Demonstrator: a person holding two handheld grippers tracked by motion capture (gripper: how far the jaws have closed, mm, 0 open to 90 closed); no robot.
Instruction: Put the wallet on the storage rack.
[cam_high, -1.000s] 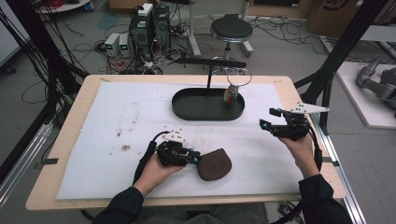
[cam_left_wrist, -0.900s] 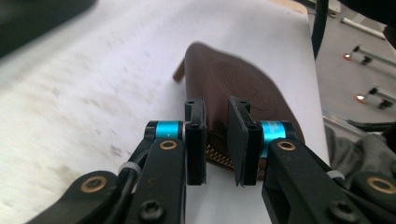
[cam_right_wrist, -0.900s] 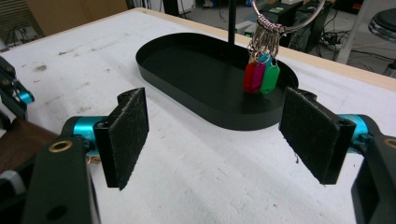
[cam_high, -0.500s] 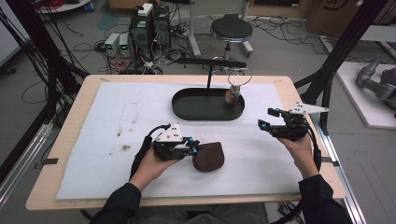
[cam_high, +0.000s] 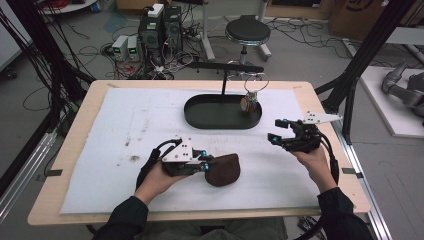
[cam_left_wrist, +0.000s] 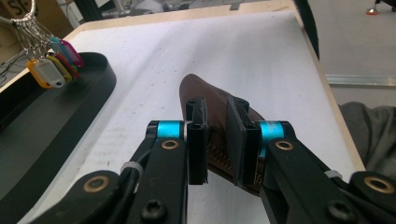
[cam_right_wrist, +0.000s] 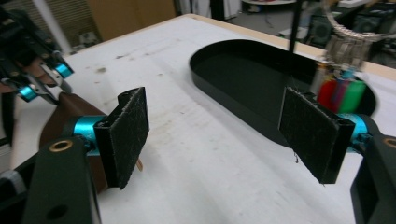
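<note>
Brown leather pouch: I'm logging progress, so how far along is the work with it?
Early. Done: the left gripper has closed on the zip edge of the brown leather pouch, which lies on the white mat. In hand: that hold. Left: the right gripper is open and apart from the pouch, so any two-handed step is not begun. The key ring hangs over the black tray.

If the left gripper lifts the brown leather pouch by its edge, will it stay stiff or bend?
The brown leather pouch looks soft: its body is rounded and its zipper edge sits pinched between the jaws of the left gripper, so it will probably sag a little. It seems flat and light, unlikely to roll. The padded jaws should limit slipping, though smooth leather may slide.
</note>
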